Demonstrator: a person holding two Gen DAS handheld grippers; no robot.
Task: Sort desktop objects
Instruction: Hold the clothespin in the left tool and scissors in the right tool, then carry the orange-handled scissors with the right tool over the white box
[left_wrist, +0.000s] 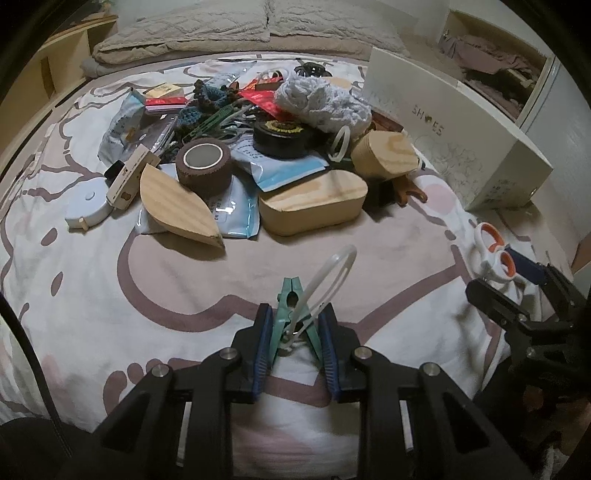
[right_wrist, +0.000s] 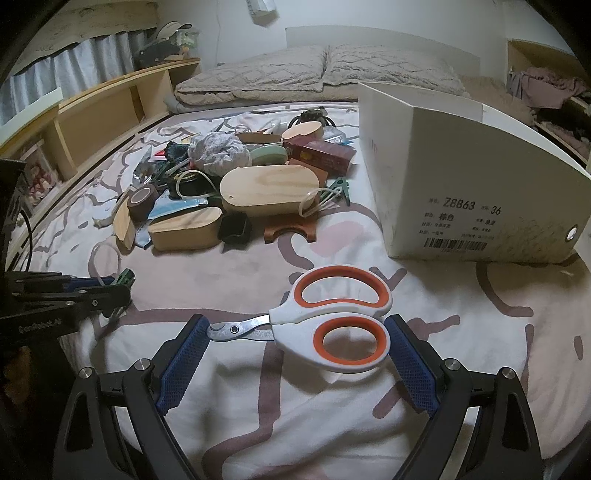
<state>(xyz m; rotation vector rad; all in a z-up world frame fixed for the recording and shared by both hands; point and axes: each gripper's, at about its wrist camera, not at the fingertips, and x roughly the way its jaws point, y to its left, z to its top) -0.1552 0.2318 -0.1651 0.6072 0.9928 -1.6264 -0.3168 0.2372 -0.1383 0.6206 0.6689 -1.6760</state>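
My left gripper (left_wrist: 295, 314) is shut on a green clothes peg (left_wrist: 290, 295), whose tip points away from me. A white plastic loop (left_wrist: 332, 273) hangs through the peg. White scissors with orange-lined handles (right_wrist: 332, 321) lie crosswise between the pads of my right gripper (right_wrist: 295, 323). The blade tip meets the left pad and a handle meets the right pad, so this gripper is shut on them at a wide span. In the left wrist view the scissors (left_wrist: 493, 251) and right gripper (left_wrist: 496, 275) sit at the right edge. My left gripper (right_wrist: 118, 284) shows at the right wrist view's left.
A heap of mixed objects lies ahead on the patterned bedsheet (left_wrist: 110, 277): wooden boxes (left_wrist: 314, 206), a brown tape roll (left_wrist: 203, 162), a black tin (left_wrist: 282, 134), grey yarn (left_wrist: 321, 99), a tape measure (left_wrist: 88, 205). A white shoe box (right_wrist: 461, 177) stands at the right. Pillows lie behind.
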